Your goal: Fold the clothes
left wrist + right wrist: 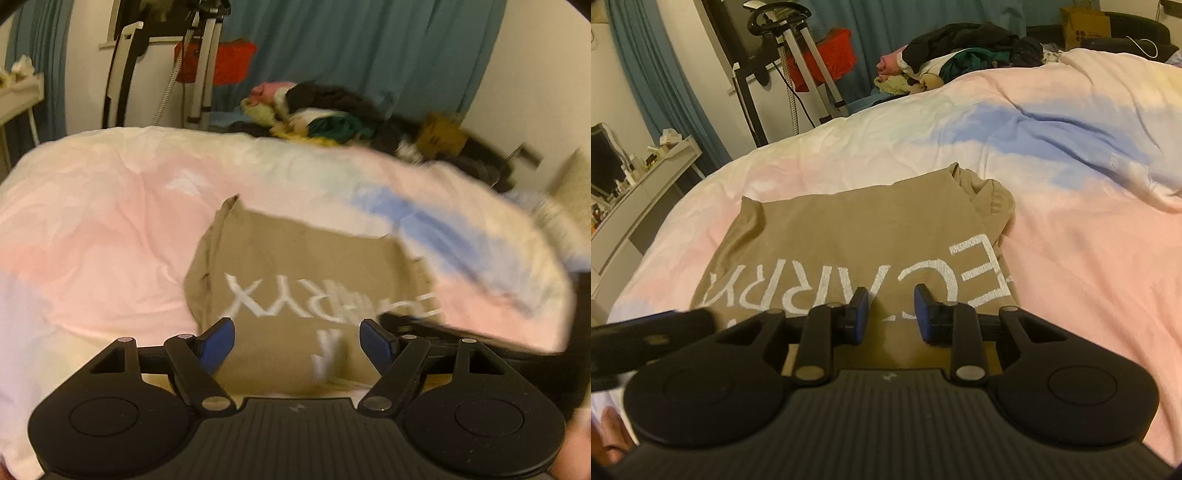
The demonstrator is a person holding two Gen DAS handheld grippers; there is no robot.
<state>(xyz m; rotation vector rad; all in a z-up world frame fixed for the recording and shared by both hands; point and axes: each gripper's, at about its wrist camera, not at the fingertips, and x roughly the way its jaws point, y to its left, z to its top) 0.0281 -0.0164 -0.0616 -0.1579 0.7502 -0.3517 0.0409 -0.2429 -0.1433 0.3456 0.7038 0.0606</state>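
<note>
The tan T-shirt [857,236] lies folded into a rough rectangle on the pastel duvet [1071,258], with large white lettering across the upper face. One bunched sleeve or collar fold protrudes at its far right corner. The surface is mostly flat, with slight creases near the left edge.

To the left of the shirt, the bed edge curves away toward a white dresser [646,192]. Bare duvet surrounds the shirt on the left, far and right sides. A clothes pile [964,59] sits well apart at the far end of the bed.

The left gripper [297,341] hangs over the near part of the shirt, jaws spread wide, nothing between the blue pads. The right gripper [891,314] sits above the lettering near the shirt's near edge; its jaws are narrowly parted and released, with no cloth pinched between them.
</note>
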